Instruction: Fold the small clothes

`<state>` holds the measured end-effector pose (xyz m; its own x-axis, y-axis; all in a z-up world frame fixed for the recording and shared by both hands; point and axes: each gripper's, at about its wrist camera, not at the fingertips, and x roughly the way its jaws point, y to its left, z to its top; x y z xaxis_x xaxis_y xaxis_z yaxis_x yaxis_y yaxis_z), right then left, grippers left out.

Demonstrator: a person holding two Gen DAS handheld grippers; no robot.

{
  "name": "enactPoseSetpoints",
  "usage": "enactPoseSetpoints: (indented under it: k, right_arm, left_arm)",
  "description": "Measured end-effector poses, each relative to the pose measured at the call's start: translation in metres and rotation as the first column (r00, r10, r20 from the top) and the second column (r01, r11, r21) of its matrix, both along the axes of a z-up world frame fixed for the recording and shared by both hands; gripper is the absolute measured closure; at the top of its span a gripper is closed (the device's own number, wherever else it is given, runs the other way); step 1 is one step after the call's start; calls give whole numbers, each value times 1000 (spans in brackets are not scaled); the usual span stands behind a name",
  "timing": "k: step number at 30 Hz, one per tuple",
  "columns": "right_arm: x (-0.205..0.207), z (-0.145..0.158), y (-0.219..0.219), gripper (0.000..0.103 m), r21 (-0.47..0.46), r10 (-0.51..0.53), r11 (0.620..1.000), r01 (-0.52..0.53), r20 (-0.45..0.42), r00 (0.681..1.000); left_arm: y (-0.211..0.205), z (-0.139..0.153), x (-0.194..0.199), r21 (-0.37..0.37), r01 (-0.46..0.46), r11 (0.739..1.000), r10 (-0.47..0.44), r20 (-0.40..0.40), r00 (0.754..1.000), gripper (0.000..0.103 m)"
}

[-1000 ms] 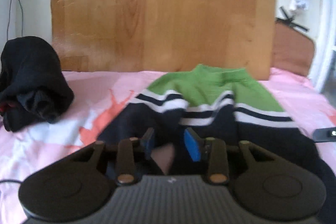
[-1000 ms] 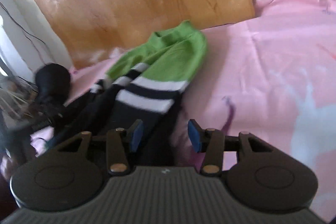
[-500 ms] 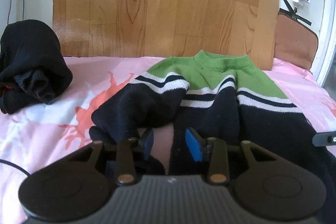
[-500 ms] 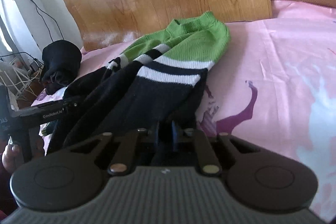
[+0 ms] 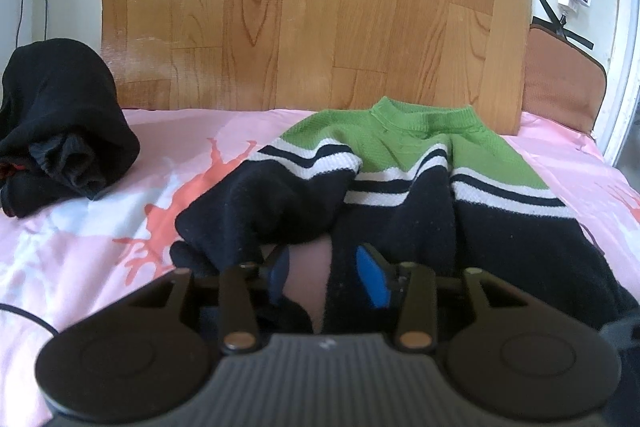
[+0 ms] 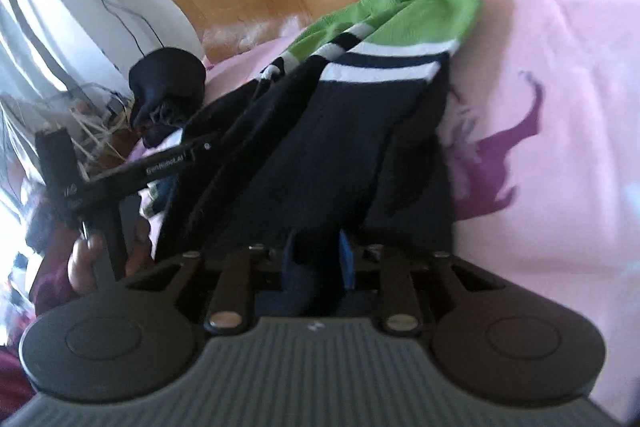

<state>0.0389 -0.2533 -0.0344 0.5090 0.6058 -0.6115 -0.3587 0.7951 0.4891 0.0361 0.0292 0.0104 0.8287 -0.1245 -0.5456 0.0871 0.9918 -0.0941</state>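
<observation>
A small knit sweater (image 5: 400, 187), green at the neck with white and navy stripes and a dark body, lies on the pink bedsheet (image 5: 100, 247). Its sleeves are folded inward. My left gripper (image 5: 324, 277) is open, its blue pads straddling the gap at the dark hem near a sleeve cuff. In the right wrist view my right gripper (image 6: 316, 263) is shut on the dark hem of the sweater (image 6: 360, 131) at its right side and lifts it. The left gripper's body (image 6: 132, 175) and the hand holding it show at the left.
A bundle of black clothes (image 5: 60, 131) sits on the bed at the far left, also visible in the right wrist view (image 6: 168, 83). A wooden headboard (image 5: 312, 7) stands behind. A cable (image 5: 24, 315) lies at the left edge. The sheet extends to the right (image 6: 560, 67).
My right gripper closed on the sweater's hem and has lifted and tilted with it. My left gripper stayed open and edged closer to the hem.
</observation>
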Motion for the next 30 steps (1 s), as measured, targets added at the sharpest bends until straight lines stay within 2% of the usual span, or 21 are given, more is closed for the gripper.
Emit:
enactPoseSetpoints:
  k: [1, 4, 6, 9, 11, 12, 14, 15, 17, 18, 19, 21, 23, 25, 27, 28, 30]
  right_arm:
    - [-1, 4, 4, 91, -7, -1, 1000, 1, 23, 1000]
    - [-7, 25, -4, 93, -1, -16, 1000, 17, 118, 993]
    - [-9, 47, -25, 93, -9, -84, 996, 88, 200, 976]
    - [-10, 83, -71, 93, -30, -228, 968, 249, 314, 922]
    - [-12, 105, -102, 93, -84, -312, 922, 377, 415, 855]
    - [-10, 113, -115, 93, -125, -341, 889, 441, 463, 818]
    - [2, 114, -134, 93, -249, -377, 778, 577, 550, 745]
    - [13, 106, -142, 91, -331, -379, 691, 642, 591, 713]
    - [34, 81, -156, 82, -467, -390, 509, 723, 624, 678]
    - [40, 71, -164, 80, -498, -425, 448, 743, 612, 667]
    - [41, 65, -173, 80, -480, -474, 466, 743, 574, 668]
    - [29, 60, -186, 75, -344, -550, 593, 728, 487, 678]
    - [18, 58, -185, 68, -228, -582, 682, 695, 407, 704]
    - [8, 56, -173, 68, -122, -553, 778, 617, 334, 763]
    - [5, 50, -150, 64, -45, -480, 861, 506, 258, 839]
    - [4, 46, -137, 61, -26, -424, 897, 441, 231, 876]
    - [1, 37, -111, 60, -24, -341, 935, 354, 213, 916]
  left_arm:
    - [0, 0, 0, 1, -1, 1000, 1, 1, 1000, 63]
    - [0, 0, 0, 2, -4, 1000, 4, 0, 1000, 63]
    - [-1, 0, 0, 5, -3, 1000, 3, -2, 1000, 62]
    - [-1, 0, 0, 5, -3, 1000, 3, -2, 1000, 62]
    - [-1, 0, 0, 8, -3, 1000, 3, -4, 1000, 61]
    - [-1, 0, 1, 10, -1, 1000, 1, -5, 1000, 60]
    - [-2, 0, 1, 12, 0, 1000, 0, -7, 1000, 60]
    - [-2, 0, 1, 11, 0, 1000, 0, -7, 1000, 60]
    - [-1, 0, 1, 8, -2, 1000, 2, -5, 1000, 59]
    - [0, -1, 0, 8, -3, 1000, 3, -5, 1000, 58]
    - [0, -1, 0, 7, -3, 1000, 3, -5, 1000, 58]
    - [0, -1, 1, 8, 0, 1000, 0, -9, 1000, 56]
    - [-1, -2, 3, 10, 7, 1000, -7, -15, 1000, 55]
    - [-2, -2, 3, 11, 11, 1000, -11, -16, 1000, 54]
    - [-1, -2, 2, 5, 12, 1000, -12, -14, 1000, 53]
    - [0, -2, 2, 2, 11, 1000, -11, -13, 1000, 53]
    - [1, -1, 1, -6, 10, 1000, -10, -9, 1000, 51]
